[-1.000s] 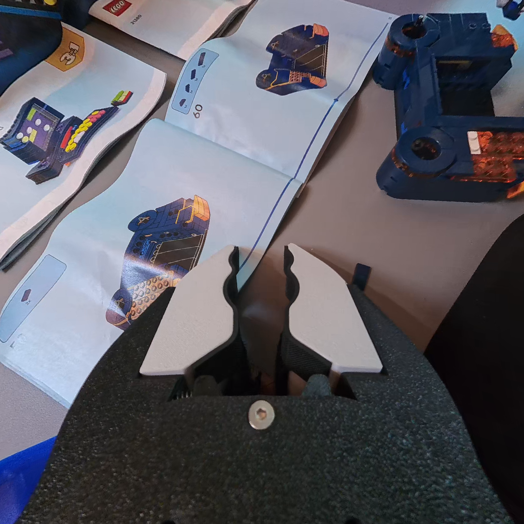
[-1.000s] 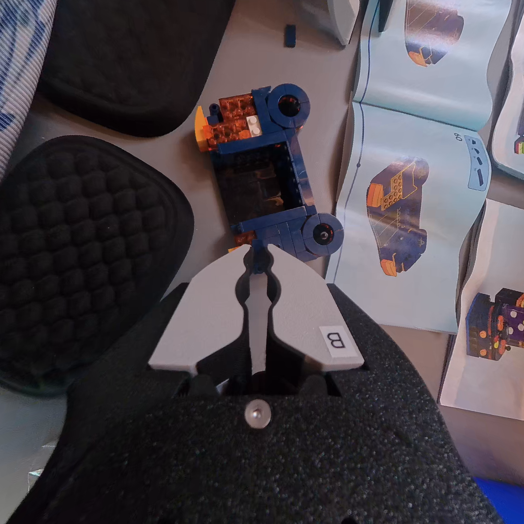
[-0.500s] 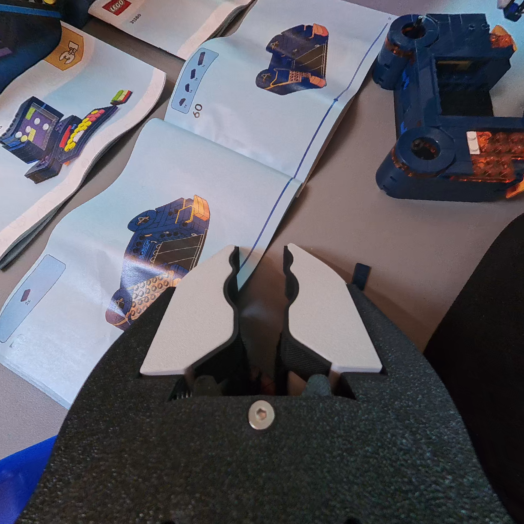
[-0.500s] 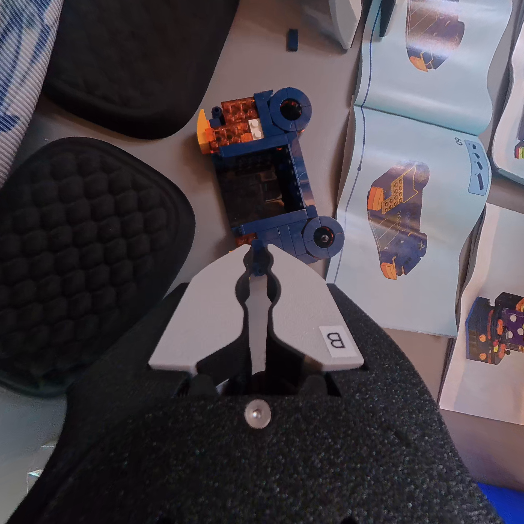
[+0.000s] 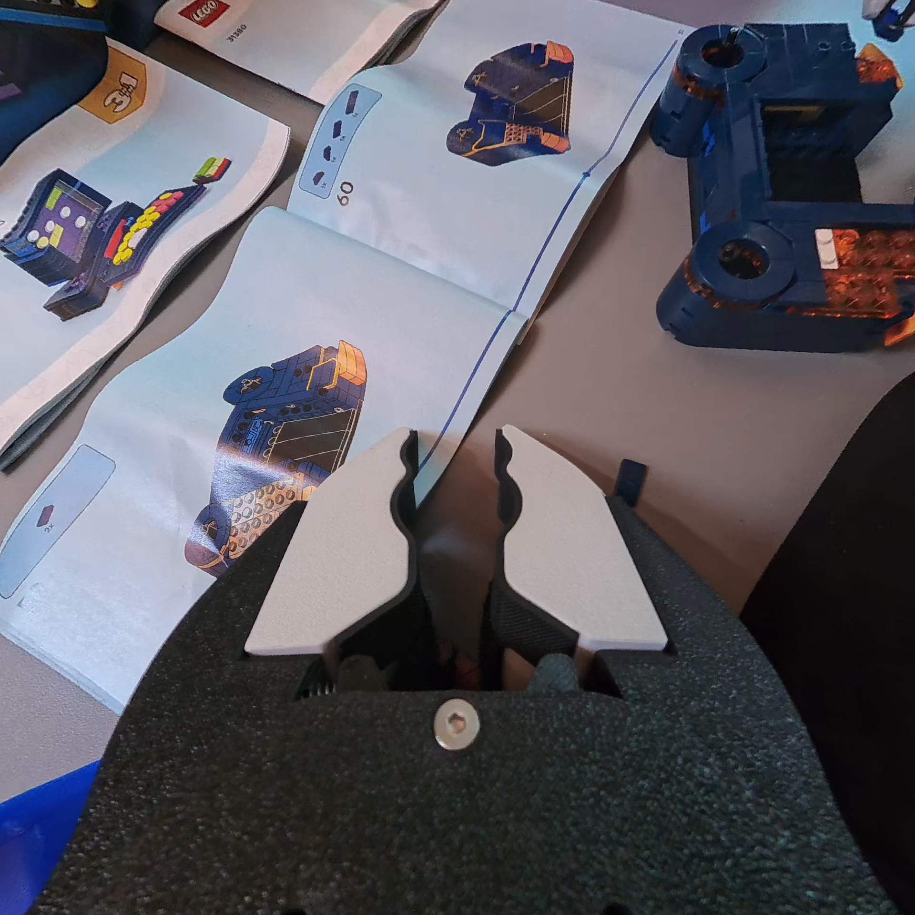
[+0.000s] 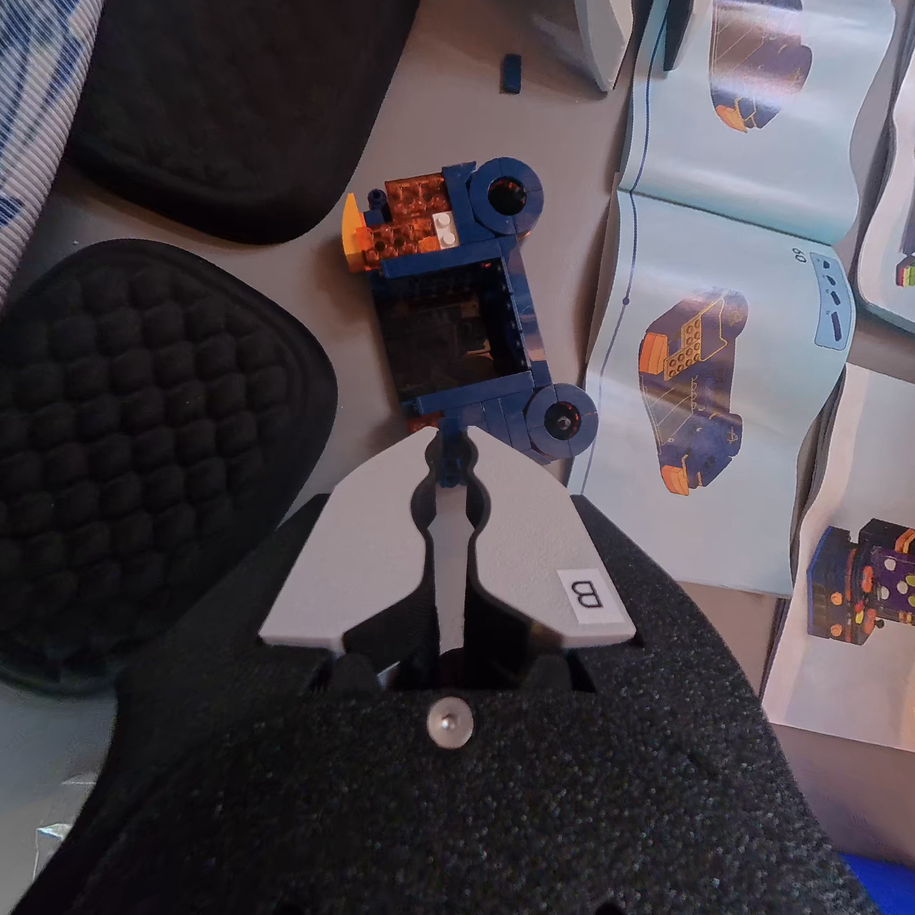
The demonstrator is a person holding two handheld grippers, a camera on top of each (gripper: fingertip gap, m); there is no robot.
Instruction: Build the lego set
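Grey tabletop carries everything, with an open instruction booklet spread across it and a second booklet lying just beside that one. On the bare grey to one side of the pages sits the half-built model, dark blue with clear orange bricks, a yellow wedge at one end and two round blue rings on the side nearest the booklet; in the left wrist view it shows at the top right, well apart from that claw. The left gripper hangs low over the booklet's near corner with its jaws parted and nothing between them. A small dark blue brick lies loose on the table just beside its right finger. The right gripper is closed on a small dark blue piece, pinched at the very tips, and sits at the model's near end; whether the piece touches the model I cannot tell. Two black cushioned pads lie on the far side of the model from the booklet, and a strip of striped cloth shows at the edge.
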